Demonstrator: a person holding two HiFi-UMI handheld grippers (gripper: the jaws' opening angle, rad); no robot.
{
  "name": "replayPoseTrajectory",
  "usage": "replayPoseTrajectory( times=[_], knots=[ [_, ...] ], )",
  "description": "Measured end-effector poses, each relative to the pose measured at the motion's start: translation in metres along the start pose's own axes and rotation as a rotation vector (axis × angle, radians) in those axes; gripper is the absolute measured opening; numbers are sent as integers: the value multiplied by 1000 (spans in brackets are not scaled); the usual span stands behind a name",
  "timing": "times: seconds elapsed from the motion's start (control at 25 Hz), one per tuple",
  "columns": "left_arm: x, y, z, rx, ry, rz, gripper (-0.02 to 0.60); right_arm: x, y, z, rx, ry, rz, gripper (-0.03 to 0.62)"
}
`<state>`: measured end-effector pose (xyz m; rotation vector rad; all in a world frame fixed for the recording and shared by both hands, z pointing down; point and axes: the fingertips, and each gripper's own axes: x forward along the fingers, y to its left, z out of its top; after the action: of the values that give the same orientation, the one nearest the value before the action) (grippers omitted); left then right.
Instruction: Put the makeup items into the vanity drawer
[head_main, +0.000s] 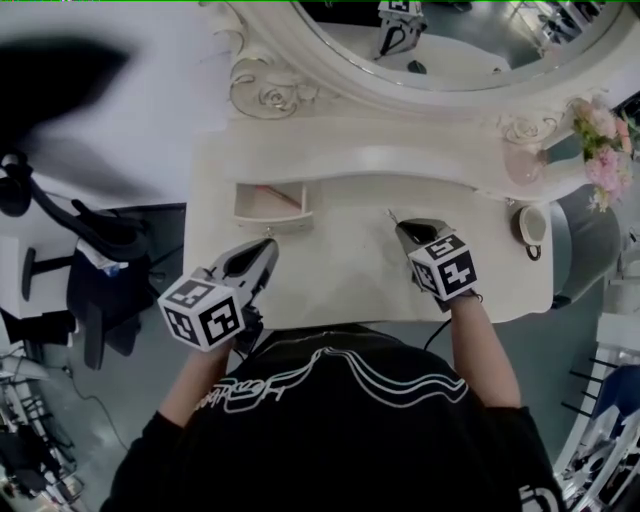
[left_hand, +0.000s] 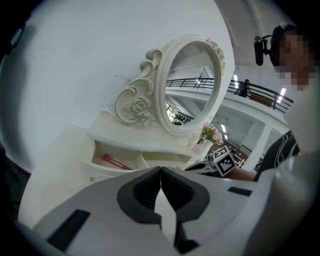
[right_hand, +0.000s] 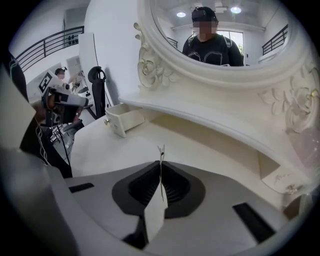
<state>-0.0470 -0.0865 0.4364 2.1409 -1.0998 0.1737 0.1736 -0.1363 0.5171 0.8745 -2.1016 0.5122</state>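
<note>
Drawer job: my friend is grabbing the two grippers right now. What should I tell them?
Left gripper: shut, empty, close to the open drawer.
Right gripper: shut on a thin pale stick, over the vanity top, to the right of the drawer.
Done: a red stick already lies in the drawer.
Left: probably carry the pale stick across to the drawer and let it go inside.

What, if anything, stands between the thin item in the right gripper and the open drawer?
Nothing visible does. The right gripper holds the thin item over bare tabletop, which runs unbroken to the drawer. The left gripper hovers just in front of the drawer, beside the path, not across it.
</note>
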Motion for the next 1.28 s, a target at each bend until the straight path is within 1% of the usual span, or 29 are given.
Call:
replayPoseTrajectory(
  times=[0.16,0.28,0.48,0.76,1.04,1.28],
  knots=[
    [-10,9,10,6,7,-1,23,-8,28,39,-39,-55,37,34],
    [-18,17,17,6,4,-2,23,-10,44,66,-78,-75,55,34],
    [-31,28,28,1,-16,-5,23,-8,73,101,-157,-77,90,34],
    [-50,47,37,-16,-45,14,23,11,118,146,-285,-80,154,34],
    [-70,64,39,-38,-83,43,23,40,154,172,-391,-53,212,34],
    [-85,79,36,-72,-107,74,23,68,172,175,-428,1,250,34]
  ],
)
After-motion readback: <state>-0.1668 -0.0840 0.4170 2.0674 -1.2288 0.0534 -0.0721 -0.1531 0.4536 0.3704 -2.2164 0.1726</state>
